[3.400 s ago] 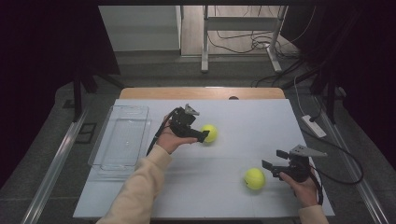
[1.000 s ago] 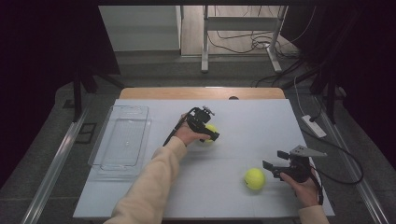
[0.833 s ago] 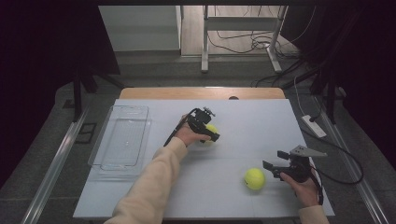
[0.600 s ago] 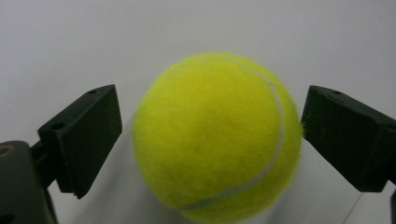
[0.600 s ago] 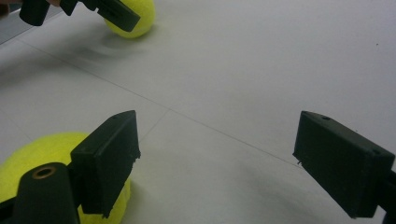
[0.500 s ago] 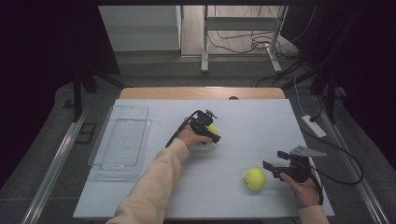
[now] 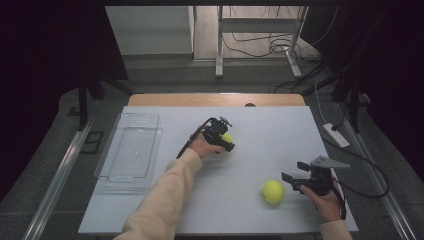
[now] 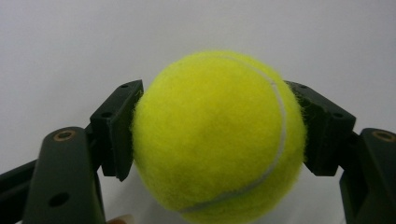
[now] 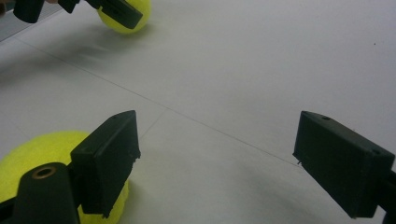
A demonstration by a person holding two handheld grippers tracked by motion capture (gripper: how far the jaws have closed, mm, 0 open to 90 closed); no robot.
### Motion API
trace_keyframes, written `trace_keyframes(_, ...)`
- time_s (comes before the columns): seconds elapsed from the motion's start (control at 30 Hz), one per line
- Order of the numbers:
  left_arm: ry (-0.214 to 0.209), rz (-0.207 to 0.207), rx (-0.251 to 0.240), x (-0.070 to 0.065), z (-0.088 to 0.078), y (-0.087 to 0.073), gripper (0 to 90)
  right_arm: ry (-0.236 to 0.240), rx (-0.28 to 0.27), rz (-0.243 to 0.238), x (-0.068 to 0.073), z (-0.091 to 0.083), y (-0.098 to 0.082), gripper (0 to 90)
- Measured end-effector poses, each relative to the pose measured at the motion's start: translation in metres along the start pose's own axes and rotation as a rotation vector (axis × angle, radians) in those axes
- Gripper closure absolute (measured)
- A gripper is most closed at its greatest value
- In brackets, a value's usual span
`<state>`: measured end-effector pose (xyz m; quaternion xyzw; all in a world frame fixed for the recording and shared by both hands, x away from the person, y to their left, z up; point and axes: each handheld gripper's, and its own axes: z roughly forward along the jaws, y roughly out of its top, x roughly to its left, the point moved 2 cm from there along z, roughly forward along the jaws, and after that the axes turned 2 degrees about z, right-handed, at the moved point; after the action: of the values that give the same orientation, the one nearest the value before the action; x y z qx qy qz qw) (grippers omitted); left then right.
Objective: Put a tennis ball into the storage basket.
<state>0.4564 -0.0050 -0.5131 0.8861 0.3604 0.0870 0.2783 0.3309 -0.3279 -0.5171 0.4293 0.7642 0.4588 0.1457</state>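
A lab – dark curtains (image 7: 50, 60), floor cables (image 7: 260, 45), bare white table (image 7: 280, 130).

Left tool (image 8: 212, 135) closed (on ball (image 8: 215, 135)).

Pale grey rectangular tabletop (image 7: 270, 127) with a bare wooden strip along the far edge, crossed by thin seam lines. Resting on it: a clear plastic rectangular tray (image 7: 131, 150) near the left edge; a fuzzy yellow-green tennis ball (image 7: 227, 137) near the middle; a second yellow-green tennis ball (image 7: 272, 191) towards the near right, well apart from the first.
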Motion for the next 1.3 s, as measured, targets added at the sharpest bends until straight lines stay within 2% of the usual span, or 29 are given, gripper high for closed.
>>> trace_keyframes(0.3,-0.007,-0.004,-0.032,-0.002,-0.015,-0.001,26.8,-0.002,0.0,0.002,0.0,0.0,0.0,14.3)
trace_keyframes(0.47,0.002,0.0,-0.056,-0.003,-0.024,-0.002,26.8,-0.003,-0.001,0.002,0.0,0.0,0.0,14.3)
trace_keyframes(0.73,0.014,0.004,-0.054,-0.004,-0.029,-0.004,26.8,-0.006,-0.004,-0.003,0.0,0.0,0.0,14.4)
trace_keyframes(1.3,0.041,0.015,-0.127,-0.003,-0.053,-0.005,26.7,-0.007,-0.002,-0.003,0.0,0.0,0.0,14.5)
